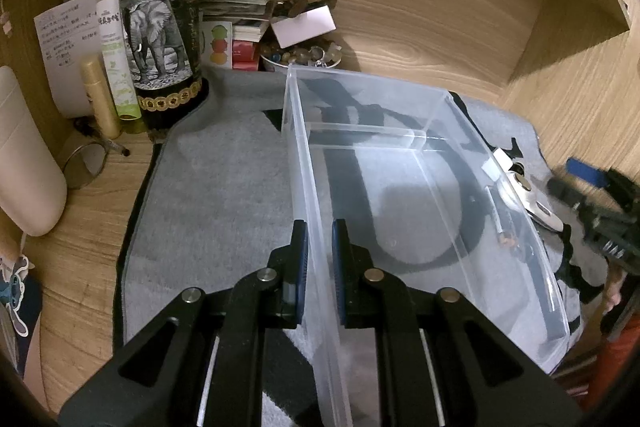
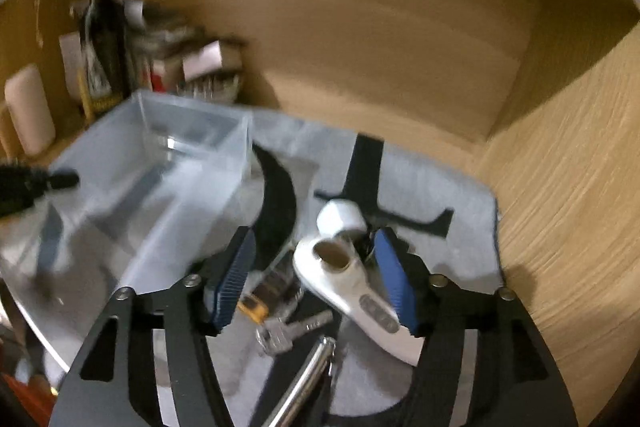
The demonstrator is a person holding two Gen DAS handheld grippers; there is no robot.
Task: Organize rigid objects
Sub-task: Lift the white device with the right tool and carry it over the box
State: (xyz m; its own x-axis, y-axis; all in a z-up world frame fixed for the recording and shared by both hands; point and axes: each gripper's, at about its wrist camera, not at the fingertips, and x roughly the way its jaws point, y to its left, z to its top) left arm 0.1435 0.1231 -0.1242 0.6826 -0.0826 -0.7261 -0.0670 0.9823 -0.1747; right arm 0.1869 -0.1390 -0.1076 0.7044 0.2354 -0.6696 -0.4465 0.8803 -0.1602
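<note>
A clear plastic bin (image 1: 400, 163) with an inner divider sits on a grey mat (image 1: 224, 187). My left gripper (image 1: 319, 251) is shut on the bin's left wall, one pad on each side. In the right wrist view the bin (image 2: 160, 163) lies at left. My right gripper (image 2: 316, 279) is open above a white handheld device (image 2: 352, 279) with buttons; its right pad is close beside the device. A small padlock (image 2: 264, 295), keys (image 2: 288, 331) and a chrome tube (image 2: 304, 379) lie between and below the fingers. The right gripper shows blurred in the left wrist view (image 1: 592, 203).
A dark wine bottle (image 1: 160, 19), spray bottles, papers and a bowl of beads (image 1: 300, 55) crowd the back left corner. A cream case (image 1: 24, 163) lies at left. Wooden walls close the back and right. Metal items (image 1: 528, 195) lie right of the bin.
</note>
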